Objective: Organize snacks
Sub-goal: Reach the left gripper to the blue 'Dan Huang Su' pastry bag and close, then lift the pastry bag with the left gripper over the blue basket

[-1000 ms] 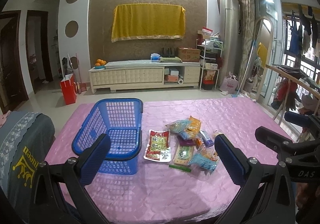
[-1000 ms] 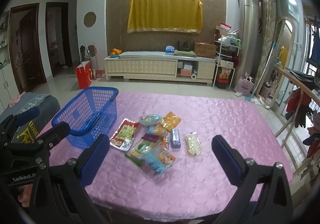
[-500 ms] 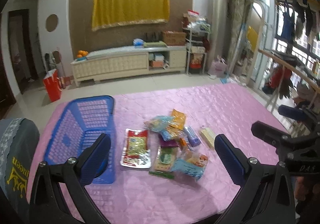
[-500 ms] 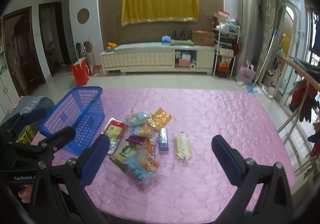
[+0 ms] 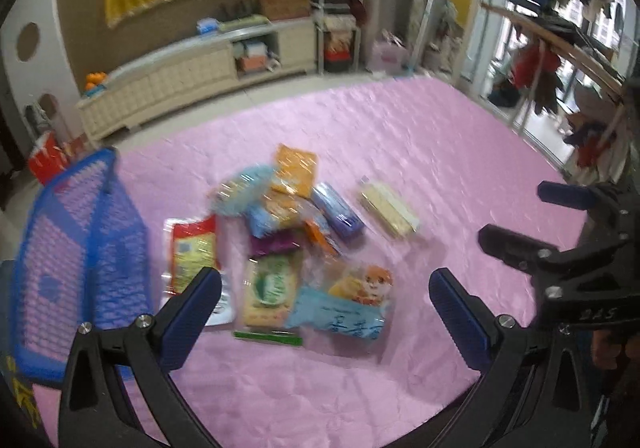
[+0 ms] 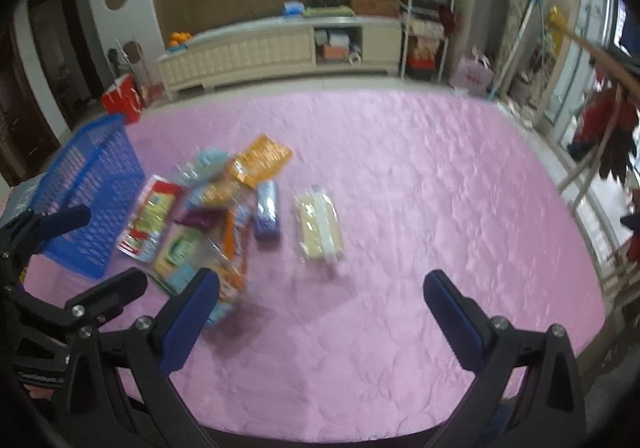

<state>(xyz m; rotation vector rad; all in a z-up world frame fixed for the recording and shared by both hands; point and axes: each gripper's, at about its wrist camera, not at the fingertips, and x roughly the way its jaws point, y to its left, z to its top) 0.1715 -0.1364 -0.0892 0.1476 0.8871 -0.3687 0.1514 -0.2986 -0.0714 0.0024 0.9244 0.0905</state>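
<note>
A pile of snack packets lies on the pink tablecloth: a red packet, a green one, a light blue cat packet, an orange one, a purple roll and a pale cracker pack. My left gripper hovers open just above the near end of the pile. My right gripper is open over bare cloth, nearer than the cracker pack. The blue mesh basket stands left of the pile and looks empty.
The right gripper's black frame shows at the left wrist view's right side. A cream TV cabinet, a red bag and a cluttered shelf rack stand on the floor beyond the table. The cloth's right half is bare.
Both grippers have moved forward and tilted down toward the table. The snack pile now sits closer and larger in both views. Nothing has been picked up.
</note>
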